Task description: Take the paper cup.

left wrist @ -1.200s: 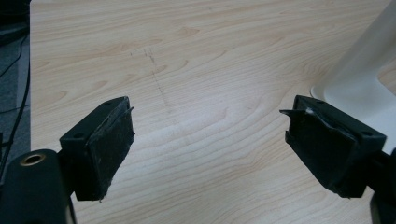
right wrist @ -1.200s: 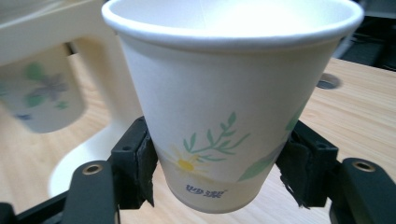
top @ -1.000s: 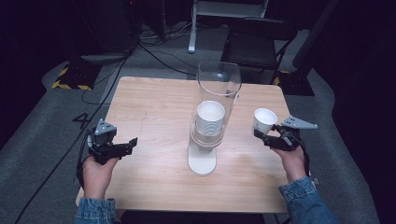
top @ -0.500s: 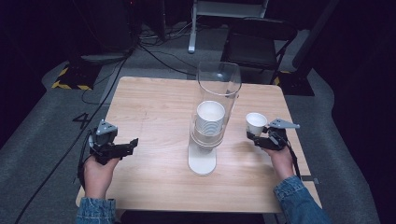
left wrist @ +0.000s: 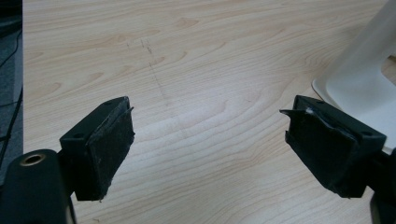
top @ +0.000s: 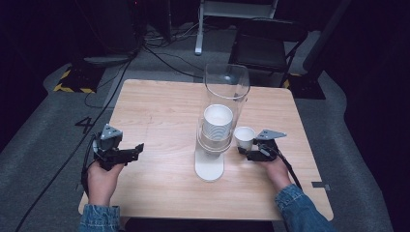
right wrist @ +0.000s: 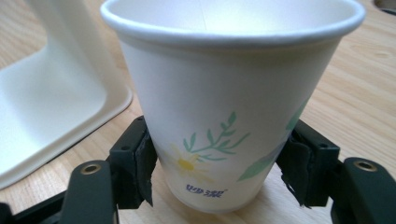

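Right gripper view: the right gripper (right wrist: 219, 179) pinches the paper cup (right wrist: 229, 100) near its base, upright. Excess squeeze could crush its thin wall; the dispenser base (right wrist: 51, 107) at 9 o'clock risks collision. Left gripper (left wrist: 210, 149) is spread, empty.

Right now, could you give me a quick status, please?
Right gripper shut on flowered white paper cup. Left gripper open, idle. Clear cup dispenser close beside.

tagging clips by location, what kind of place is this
Probably a lab or studio recording rig, not a home: a lone wooden table on grey carpet, cables trailing across the floor, dark surroundings, hazard-striped tape.
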A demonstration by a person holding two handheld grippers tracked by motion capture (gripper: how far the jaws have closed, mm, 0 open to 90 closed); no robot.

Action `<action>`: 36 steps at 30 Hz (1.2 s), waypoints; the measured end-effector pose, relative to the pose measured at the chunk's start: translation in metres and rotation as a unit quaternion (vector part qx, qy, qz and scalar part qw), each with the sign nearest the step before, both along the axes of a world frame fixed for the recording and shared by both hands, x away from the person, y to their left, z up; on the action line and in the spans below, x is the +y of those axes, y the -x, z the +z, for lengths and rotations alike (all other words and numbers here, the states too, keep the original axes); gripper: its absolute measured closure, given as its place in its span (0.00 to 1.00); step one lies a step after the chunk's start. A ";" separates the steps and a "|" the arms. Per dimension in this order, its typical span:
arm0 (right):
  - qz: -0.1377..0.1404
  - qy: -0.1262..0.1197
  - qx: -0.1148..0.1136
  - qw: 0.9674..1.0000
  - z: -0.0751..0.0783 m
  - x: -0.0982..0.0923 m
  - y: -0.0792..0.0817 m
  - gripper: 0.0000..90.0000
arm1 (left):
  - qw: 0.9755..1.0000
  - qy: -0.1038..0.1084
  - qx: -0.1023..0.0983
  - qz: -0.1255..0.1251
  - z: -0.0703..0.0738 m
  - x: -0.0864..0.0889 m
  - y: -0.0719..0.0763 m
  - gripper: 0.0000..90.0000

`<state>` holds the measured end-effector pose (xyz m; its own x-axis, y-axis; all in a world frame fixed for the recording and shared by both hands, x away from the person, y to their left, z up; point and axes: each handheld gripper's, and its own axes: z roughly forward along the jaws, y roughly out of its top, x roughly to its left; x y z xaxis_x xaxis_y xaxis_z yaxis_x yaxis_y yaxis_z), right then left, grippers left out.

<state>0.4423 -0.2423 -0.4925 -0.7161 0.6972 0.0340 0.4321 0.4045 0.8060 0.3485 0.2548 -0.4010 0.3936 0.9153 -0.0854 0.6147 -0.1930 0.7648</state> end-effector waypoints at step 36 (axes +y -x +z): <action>-0.029 -0.085 -0.020 0.996 0.074 -0.040 0.020 0.09 | 1.000 0.004 -0.006 -0.001 0.002 -0.003 0.000 0.17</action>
<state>0.4222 -0.2820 -0.4181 -0.6773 0.7247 0.1273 0.4178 0.2364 0.8772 0.3482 0.2521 -0.3990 0.3966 0.9138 -0.0879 0.6056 -0.1885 0.7731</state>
